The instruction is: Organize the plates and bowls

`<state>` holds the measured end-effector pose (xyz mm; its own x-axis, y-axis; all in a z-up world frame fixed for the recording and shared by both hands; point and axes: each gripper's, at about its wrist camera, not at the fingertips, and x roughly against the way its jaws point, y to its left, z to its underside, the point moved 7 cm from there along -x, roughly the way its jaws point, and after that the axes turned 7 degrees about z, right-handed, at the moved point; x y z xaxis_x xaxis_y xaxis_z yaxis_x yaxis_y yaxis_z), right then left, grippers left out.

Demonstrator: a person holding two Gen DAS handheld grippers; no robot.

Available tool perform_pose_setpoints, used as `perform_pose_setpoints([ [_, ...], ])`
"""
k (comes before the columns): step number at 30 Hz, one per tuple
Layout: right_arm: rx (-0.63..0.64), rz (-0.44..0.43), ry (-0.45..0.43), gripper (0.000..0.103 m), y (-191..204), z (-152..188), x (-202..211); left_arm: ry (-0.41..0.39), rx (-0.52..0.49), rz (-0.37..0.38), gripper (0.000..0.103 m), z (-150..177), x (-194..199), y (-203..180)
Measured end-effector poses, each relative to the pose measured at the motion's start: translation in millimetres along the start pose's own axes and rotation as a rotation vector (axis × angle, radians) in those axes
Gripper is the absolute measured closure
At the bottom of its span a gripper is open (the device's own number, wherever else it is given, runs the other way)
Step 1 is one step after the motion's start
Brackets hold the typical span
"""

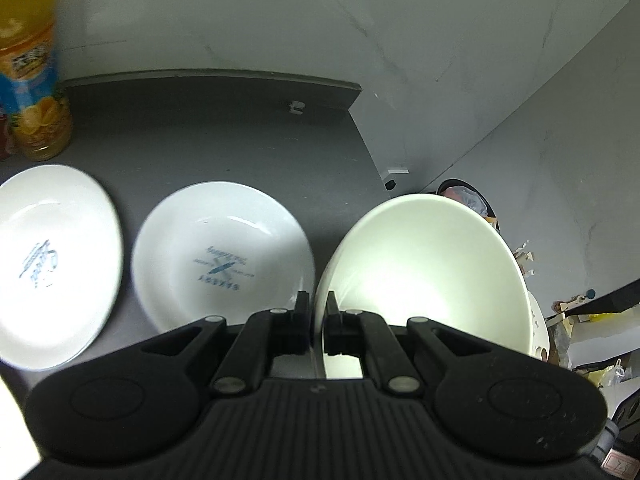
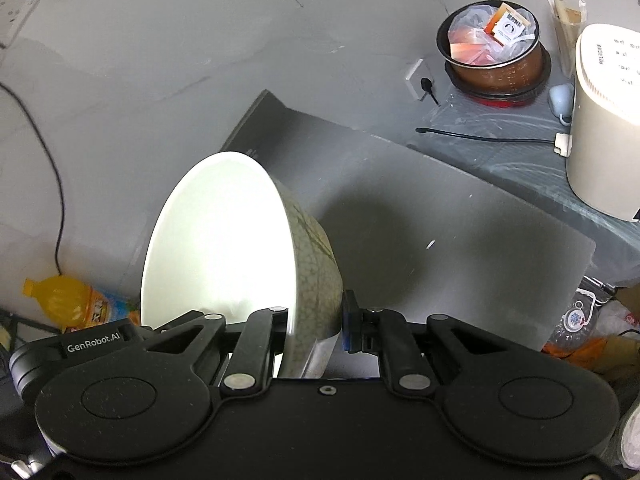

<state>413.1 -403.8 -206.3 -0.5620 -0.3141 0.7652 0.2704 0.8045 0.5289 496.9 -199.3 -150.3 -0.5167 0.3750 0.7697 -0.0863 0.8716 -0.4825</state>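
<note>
My left gripper [image 1: 318, 304] is shut on the rim of a white bowl [image 1: 424, 272] and holds it above the dark grey mat [image 1: 224, 132]. Two white plates with blue print lie on the mat, one in the middle [image 1: 222, 256] and one at the left [image 1: 52, 264]. My right gripper [image 2: 316, 316] is shut on the rim of a bowl [image 2: 224, 248] that is white inside and speckled green outside, tilted on its side above the mat [image 2: 420, 232].
An orange juice bottle [image 1: 32, 64] stands at the mat's back left and also shows in the right wrist view [image 2: 76, 304]. A brown pot [image 2: 496, 52] full of packets and a cream appliance [image 2: 604, 120] stand at the right. A black cable [image 2: 480, 134] lies near them.
</note>
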Motion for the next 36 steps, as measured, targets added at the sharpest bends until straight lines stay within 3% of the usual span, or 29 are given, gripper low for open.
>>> perform_pose_setpoints([
  [19,0.013,0.022,-0.023,0.089,12.5,67.4,31.7,0.02,0.006,0.03,0.098,44.3,54.5,42.8],
  [36,0.096,0.093,-0.015,0.089,12.5,110.7,31.0,0.081,0.036,0.017,0.098,89.6,60.9,80.4],
])
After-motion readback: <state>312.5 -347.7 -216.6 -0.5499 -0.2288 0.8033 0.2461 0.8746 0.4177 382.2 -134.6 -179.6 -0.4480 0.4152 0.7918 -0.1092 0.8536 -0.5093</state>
